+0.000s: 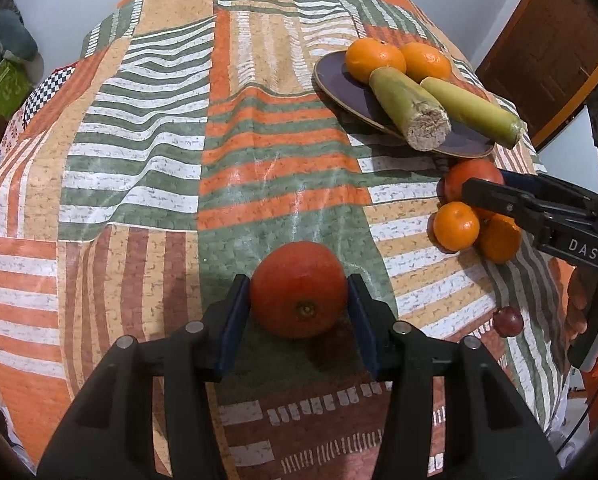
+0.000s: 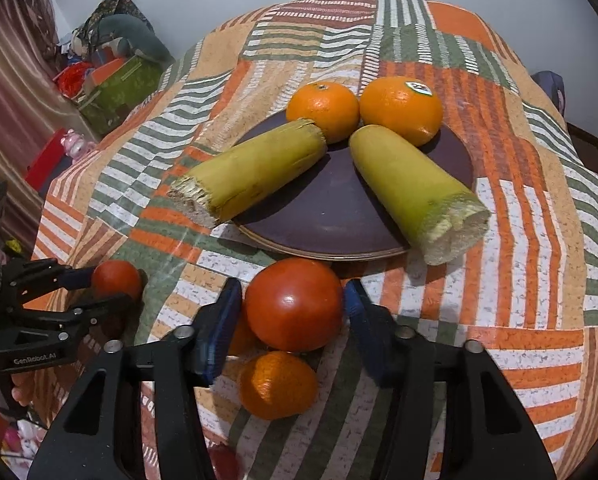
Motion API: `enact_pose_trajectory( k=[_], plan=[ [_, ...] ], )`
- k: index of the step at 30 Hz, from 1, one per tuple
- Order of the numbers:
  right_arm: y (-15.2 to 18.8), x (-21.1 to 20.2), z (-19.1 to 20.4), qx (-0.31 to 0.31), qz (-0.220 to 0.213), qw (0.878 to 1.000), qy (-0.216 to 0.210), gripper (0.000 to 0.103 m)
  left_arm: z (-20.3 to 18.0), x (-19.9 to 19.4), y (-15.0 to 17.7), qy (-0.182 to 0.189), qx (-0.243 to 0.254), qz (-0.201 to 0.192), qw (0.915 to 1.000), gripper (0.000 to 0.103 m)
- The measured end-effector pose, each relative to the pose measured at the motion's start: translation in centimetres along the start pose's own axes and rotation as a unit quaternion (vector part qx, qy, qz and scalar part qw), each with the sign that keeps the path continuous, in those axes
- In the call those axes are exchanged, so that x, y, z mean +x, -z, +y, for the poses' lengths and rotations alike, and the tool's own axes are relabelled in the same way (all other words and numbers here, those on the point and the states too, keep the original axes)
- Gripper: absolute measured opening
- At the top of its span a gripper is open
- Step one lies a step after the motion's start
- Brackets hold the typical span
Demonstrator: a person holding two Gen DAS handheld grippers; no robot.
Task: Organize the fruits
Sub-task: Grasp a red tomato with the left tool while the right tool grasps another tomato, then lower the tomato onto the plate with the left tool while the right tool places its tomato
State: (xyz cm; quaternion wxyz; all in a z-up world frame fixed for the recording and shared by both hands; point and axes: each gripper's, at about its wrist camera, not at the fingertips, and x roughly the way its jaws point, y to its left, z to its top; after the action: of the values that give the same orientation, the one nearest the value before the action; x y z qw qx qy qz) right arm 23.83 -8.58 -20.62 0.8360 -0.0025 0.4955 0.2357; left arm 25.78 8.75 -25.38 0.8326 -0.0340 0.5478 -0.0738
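While my left tongs [image 1: 299,300] sit around a red-orange fruit [image 1: 299,288] on the tablecloth [image 1: 147,128], their blue pads look pressed to its two sides, so I take it as pinched. To do this well I should keep the squeeze gentle, lift straight up and carry it toward the dark plate [image 1: 339,84], which already holds two oranges [image 1: 375,58] and two yellow-green stalk pieces [image 1: 407,108]. From this side I also see my right tongs [image 1: 483,194] reaching into a small heap of fruit, and a dark grape [image 1: 507,321] near the table edge.

Through the right wrist view, the right tongs [image 2: 295,300] straddle a glossy red tomato [image 2: 294,304] just in front of the plate [image 2: 331,208]. Thin slivers seem to show at both pads, so I judge them not yet gripping. I should centre the tomato before closing, since it leans on an orange [image 2: 277,384] that could roll. Only this view shows the sticker on the far orange [image 2: 401,108] and the left tongs [image 2: 127,288] from the side.
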Motion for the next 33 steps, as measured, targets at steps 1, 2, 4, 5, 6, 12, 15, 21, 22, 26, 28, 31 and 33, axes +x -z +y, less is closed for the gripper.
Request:
enact_pose_trajectory(
  k=[1, 2, 4, 5, 6, 12, 15, 21, 22, 26, 28, 31, 33],
  plan=[
    [0.0, 0.0, -0.1, 0.001, 0.000, 1.000, -0.003, 0.048, -0.1, 0.0, 0.0, -0.001, 0.000, -0.001, 1.0000, 0.048],
    [0.0, -0.1, -0.1, 0.001, -0.001, 1.000, -0.003, 0.048, -0.1, -0.1, 0.0, -0.003, 0.002, -0.003, 1.0000, 0.048],
    [0.1, -0.1, 0.0, -0.002, -0.004, 1.000, -0.002, 0.047, -0.3, -0.1, 0.0, -0.008, 0.004, -0.005, 0.9999, 0.048],
    [0.1, -0.2, 0.1, -0.003, -0.004, 1.000, -0.001, 0.047, -0.5, -0.2, 0.0, -0.011, 0.006, -0.006, 0.9999, 0.048],
    [0.1, -0.2, 0.1, -0.004, -0.005, 1.000, 0.000, 0.047, -0.6, -0.3, 0.0, -0.014, 0.007, -0.008, 0.9998, 0.048],
    [0.4, -1.1, -0.2, -0.003, -0.010, 1.000, -0.003, 0.047, -0.8, -1.2, -0.2, -0.013, 0.004, -0.017, 0.9998, 0.048],
    [0.6, -1.8, -0.5, 0.001, -0.015, 1.000, -0.004, 0.047, -1.0, -1.9, -0.5, -0.013, 0.004, -0.025, 0.9996, 0.048],
    [0.5, -3.5, -1.3, 0.008, -0.033, 0.999, 0.004, 0.047, -1.8, -3.1, -1.3, -0.006, 0.005, -0.044, 0.9990, 0.048],
    [0.5, -3.9, -1.4, 0.009, -0.036, 0.999, 0.005, 0.047, -2.1, -3.4, -1.6, -0.006, 0.007, -0.051, 0.9987, 0.048],
    [0.1, -5.1, -1.7, 0.008, -0.049, 0.999, 0.011, 0.047, -2.7, -4.3, -2.6, -0.001, 0.014, -0.067, 0.9976, 0.048],
    [-0.2, -5.5, -1.9, 0.008, -0.057, 0.998, 0.014, 0.047, -2.9, -4.6, -3.3, 0.000, 0.016, -0.073, 0.9972, 0.048],
    [-0.8, -5.9, -2.0, 0.008, -0.067, 0.998, 0.016, 0.047, -3.4, -4.9, -4.4, 0.002, 0.018, -0.082, 0.9965, 0.048],
    [-1.2, -6.0, -2.2, 0.008, -0.072, 0.997, 0.017, 0.047, -3.6, -5.0, -5.0, 0.004, 0.018, -0.085, 0.9962, 0.048]
  ],
)
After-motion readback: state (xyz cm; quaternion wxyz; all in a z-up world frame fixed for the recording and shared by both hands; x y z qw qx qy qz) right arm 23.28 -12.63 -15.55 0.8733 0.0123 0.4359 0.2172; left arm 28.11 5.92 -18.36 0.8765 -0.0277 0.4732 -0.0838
